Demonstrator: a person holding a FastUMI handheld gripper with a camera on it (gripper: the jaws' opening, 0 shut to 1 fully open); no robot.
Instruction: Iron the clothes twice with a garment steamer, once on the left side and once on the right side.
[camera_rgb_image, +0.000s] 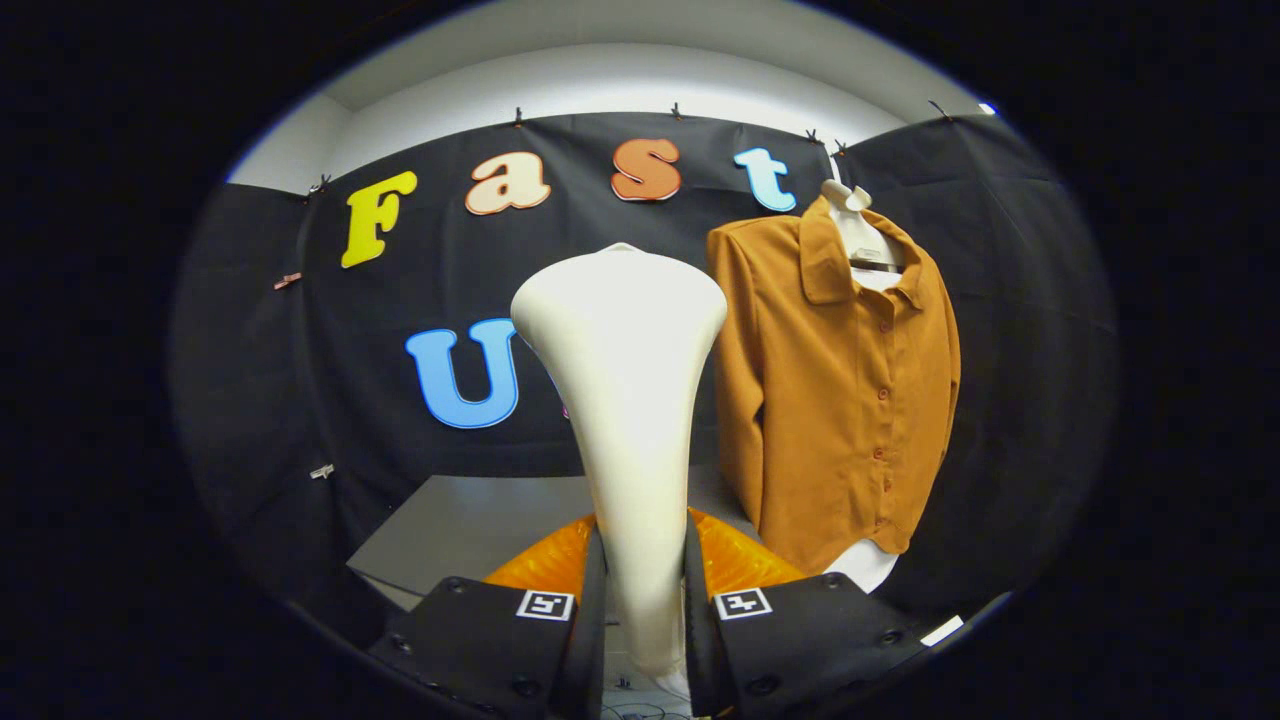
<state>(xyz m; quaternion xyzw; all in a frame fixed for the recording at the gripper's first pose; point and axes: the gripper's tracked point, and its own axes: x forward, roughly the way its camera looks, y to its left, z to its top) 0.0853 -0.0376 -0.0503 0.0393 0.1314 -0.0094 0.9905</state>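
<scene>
A cream-white garment steamer stands upright between my fingers, its narrow handle pinched by both of them and its wide head rising above. My gripper is shut on that handle. Beyond the fingers and to the right hangs a mustard-brown button-up shirt on a white hanger, front facing me, with a white layer showing under its hem. The steamer head is held off the shirt, just left of the shirt's sleeve.
A grey table top lies below, behind the steamer. An orange translucent part sits low behind the fingers, on either side of the steamer handle. The black cloth wall stands behind everything.
</scene>
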